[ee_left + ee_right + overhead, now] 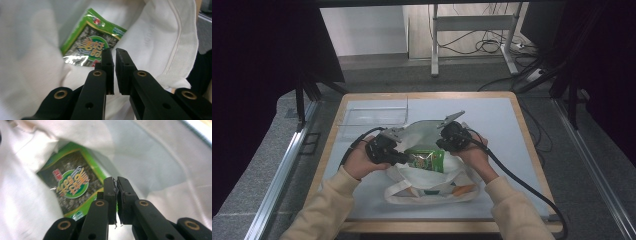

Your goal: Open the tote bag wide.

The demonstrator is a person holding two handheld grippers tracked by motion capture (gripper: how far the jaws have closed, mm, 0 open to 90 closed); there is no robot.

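Observation:
A white cloth tote bag (432, 189) lies on the table with its mouth held wide. A green seaweed snack packet (427, 161) sits in that mouth. My left gripper (399, 157) is at the bag's left rim and my right gripper (446, 148) at its right rim. In the left gripper view the packet (92, 42) lies just beyond the left gripper (114, 51), whose jaws stand a narrow slit apart with nothing between them, white bag cloth (160, 37) all round. In the right gripper view the right gripper (117, 180) has its jaws almost together over the packet (72, 182) and bag lining (150, 157).
A clear plastic tray (374, 116) stands at the back left of the pale table top (492, 115), which has a wooden rim. Beyond the table are metal desk legs (434, 45) and cables on the floor. Dark curtains hang on both sides.

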